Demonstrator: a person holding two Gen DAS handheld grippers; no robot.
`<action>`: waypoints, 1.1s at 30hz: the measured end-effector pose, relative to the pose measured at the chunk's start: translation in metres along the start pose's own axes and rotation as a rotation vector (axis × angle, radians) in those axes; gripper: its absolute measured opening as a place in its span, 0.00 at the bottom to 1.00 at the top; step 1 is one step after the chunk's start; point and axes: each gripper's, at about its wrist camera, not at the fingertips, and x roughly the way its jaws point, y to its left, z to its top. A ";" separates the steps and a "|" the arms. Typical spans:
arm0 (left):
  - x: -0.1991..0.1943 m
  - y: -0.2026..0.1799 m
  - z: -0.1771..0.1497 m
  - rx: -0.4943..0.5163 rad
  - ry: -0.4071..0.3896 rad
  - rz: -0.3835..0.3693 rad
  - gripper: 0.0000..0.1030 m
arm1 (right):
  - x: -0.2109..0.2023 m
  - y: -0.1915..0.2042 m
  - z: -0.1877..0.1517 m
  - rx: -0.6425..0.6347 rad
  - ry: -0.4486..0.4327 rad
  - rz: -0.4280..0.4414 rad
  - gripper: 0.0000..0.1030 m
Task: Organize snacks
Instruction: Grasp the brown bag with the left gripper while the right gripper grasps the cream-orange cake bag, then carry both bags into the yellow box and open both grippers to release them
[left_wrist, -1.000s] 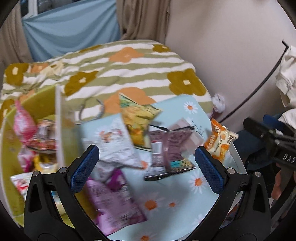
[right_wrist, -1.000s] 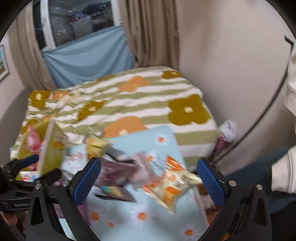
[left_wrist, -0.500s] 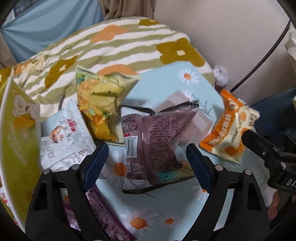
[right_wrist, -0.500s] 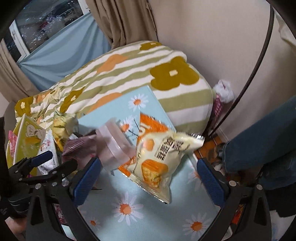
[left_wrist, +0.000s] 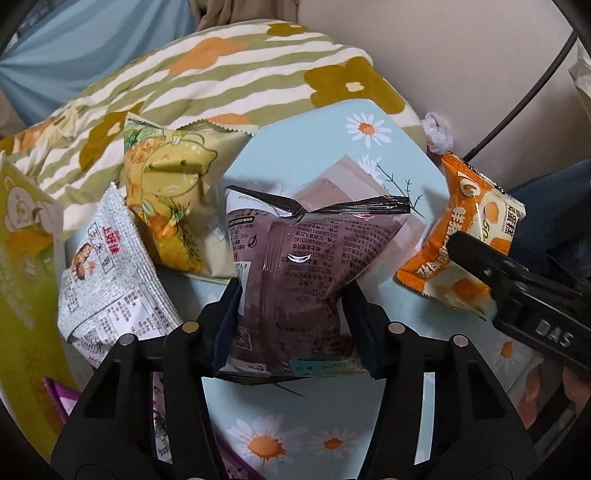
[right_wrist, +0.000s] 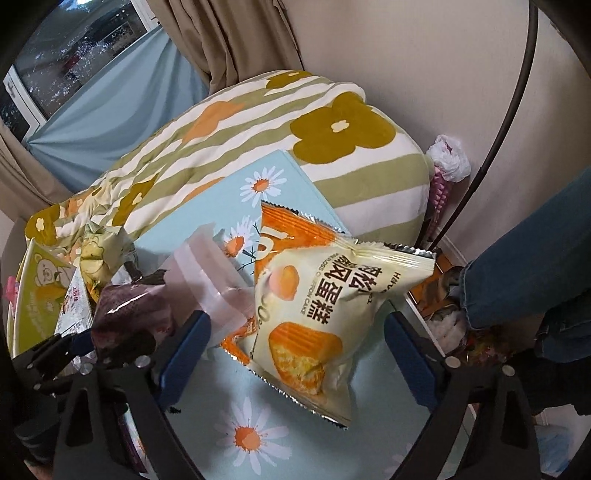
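Observation:
My left gripper (left_wrist: 295, 325) is shut on a purple snack bag (left_wrist: 306, 266) that lies on the daisy-print blue table (left_wrist: 314, 155); both pads pinch its lower sides. The same bag shows in the right wrist view (right_wrist: 129, 314). My right gripper (right_wrist: 295, 350) is open around an orange and cream cake bag (right_wrist: 317, 306), its fingers apart from the bag on both sides. That cake bag shows at the right of the left wrist view (left_wrist: 465, 229). A yellow-green snack bag (left_wrist: 170, 195) and a white snack bag (left_wrist: 110, 266) lie to the left.
A yellow-green box (left_wrist: 26, 280) stands at the left edge. A pale pink translucent container (right_wrist: 207, 273) sits behind the purple bag. A striped floral blanket (right_wrist: 258, 125) lies beyond the table. A person's jeans-clad leg (right_wrist: 535, 258) is at the right.
My left gripper moved forward and closed on the purple bag. My right gripper moved closer to the cake bag, which now sits between its open fingers.

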 end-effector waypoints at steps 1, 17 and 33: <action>0.000 -0.001 -0.001 -0.002 0.002 0.001 0.51 | 0.002 0.000 0.001 -0.004 0.003 -0.002 0.88; -0.014 -0.006 -0.020 -0.029 -0.007 0.027 0.51 | 0.018 -0.002 0.000 -0.084 0.024 0.020 0.59; -0.100 0.004 -0.011 -0.159 -0.182 0.093 0.51 | -0.046 0.013 0.023 -0.244 -0.046 0.109 0.58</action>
